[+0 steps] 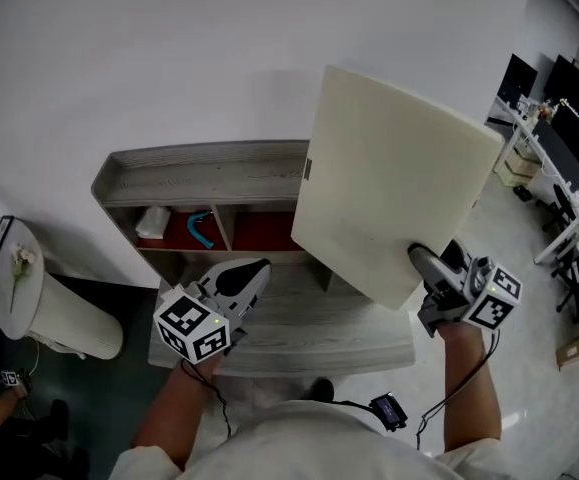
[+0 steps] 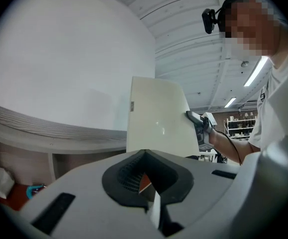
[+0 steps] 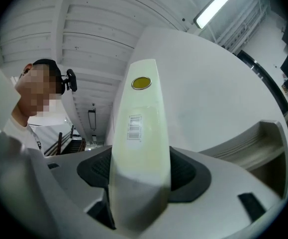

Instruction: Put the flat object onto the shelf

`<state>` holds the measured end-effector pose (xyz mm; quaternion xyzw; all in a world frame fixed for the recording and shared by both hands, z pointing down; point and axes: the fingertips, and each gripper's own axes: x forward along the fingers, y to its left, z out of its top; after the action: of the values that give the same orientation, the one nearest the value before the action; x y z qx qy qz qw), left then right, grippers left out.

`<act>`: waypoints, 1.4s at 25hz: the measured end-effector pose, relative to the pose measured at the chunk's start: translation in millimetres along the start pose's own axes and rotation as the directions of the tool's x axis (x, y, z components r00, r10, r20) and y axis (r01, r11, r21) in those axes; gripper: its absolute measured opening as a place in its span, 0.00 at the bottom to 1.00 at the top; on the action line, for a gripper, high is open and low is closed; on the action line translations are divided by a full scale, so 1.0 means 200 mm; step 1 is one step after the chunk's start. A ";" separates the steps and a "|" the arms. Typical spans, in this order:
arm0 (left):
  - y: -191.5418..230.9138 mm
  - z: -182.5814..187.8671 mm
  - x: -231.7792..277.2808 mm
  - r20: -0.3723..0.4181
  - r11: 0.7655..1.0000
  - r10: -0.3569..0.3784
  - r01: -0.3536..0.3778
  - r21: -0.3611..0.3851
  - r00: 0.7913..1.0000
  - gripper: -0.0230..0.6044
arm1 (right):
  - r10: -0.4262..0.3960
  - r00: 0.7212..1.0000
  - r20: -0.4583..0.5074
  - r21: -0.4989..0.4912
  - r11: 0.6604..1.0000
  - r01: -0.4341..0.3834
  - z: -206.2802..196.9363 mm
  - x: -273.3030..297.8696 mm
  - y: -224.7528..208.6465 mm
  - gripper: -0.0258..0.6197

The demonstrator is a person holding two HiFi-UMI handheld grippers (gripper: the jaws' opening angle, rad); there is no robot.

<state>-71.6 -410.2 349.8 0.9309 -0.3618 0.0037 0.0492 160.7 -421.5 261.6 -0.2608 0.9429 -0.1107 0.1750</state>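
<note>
The flat object is a large cream board (image 1: 389,198), held upright and tilted above the right end of the grey wooden shelf (image 1: 199,173). My right gripper (image 1: 424,258) is shut on the board's lower right edge. In the right gripper view the board (image 3: 139,108) runs edge-on between the jaws, with a barcode sticker on it. My left gripper (image 1: 252,273) hovers over the shelf's lower deck (image 1: 309,333) with its jaws together and nothing in them. From the left gripper view the board (image 2: 156,118) stands beyond the shelf top (image 2: 44,131), and the right gripper (image 2: 198,123) is clamped on its right edge.
A white cloth (image 1: 153,222) and a blue curved thing (image 1: 201,230) lie in the shelf's red left compartment. A white wall (image 1: 169,48) rises behind the shelf. A round white stand (image 1: 29,298) sits at left. Desks with monitors (image 1: 569,128) line the right.
</note>
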 end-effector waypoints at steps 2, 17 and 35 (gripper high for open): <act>0.05 0.06 0.08 0.009 1.000 0.016 -0.016 0.006 1.000 0.06 | 0.037 0.999 -0.014 -0.015 0.999 -0.038 0.09 0.08 -0.08 0.52; 0.13 0.13 0.38 0.040 0.990 0.123 -0.125 0.058 0.992 0.06 | 0.235 0.969 -0.080 -0.088 0.966 -0.241 0.25 0.36 -0.45 0.52; 0.15 0.07 0.64 0.013 0.987 0.153 -0.154 0.043 0.988 0.06 | 0.262 0.962 -0.081 -0.146 0.951 -0.271 0.25 0.42 -0.77 0.53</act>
<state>1.6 -519.0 343.9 0.9011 -0.4326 0.0110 0.0265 181.7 -601.0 238.8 -0.1404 0.9801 -0.0198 0.1386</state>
